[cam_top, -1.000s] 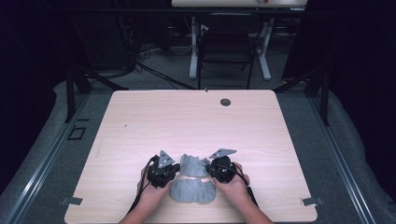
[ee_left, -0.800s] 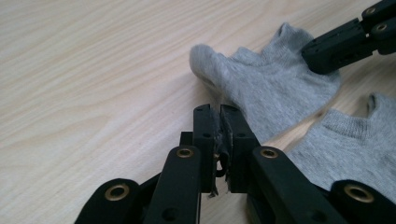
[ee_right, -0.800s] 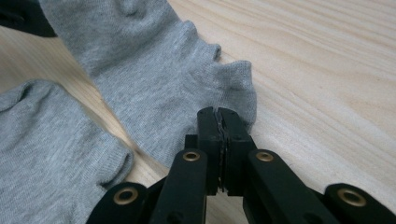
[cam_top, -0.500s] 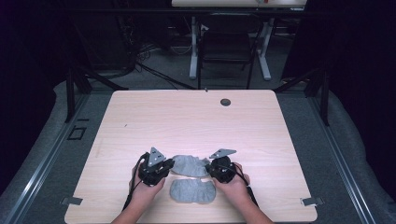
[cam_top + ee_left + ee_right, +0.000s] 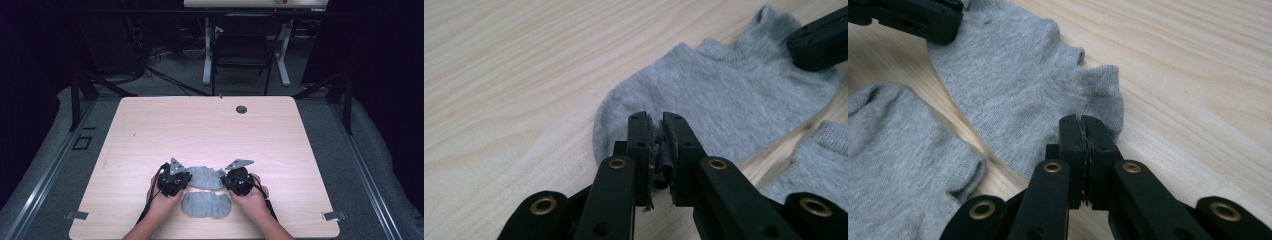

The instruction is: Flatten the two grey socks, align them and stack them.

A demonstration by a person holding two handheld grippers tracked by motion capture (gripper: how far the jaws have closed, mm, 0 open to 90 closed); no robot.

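— Grey sock lies flat on the desk, pulled off its twin now?
— Yes. Your left fingers just eased apart, nothing between them; right fingers stay closed at its cuff.

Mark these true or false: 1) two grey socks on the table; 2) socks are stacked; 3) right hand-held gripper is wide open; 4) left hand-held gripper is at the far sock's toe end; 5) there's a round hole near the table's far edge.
1) True. A far sock and a near sock lie on the table.
2) False. They lie side by side, with a strip of bare wood between them.
3) False. The right hand-held gripper has its jaws shut together, at the far sock's cuff end.
4) True. The left hand-held gripper is at the toe; its jaws have just been opening, with no cloth visible between them.
5) True. The hole is dark and round.
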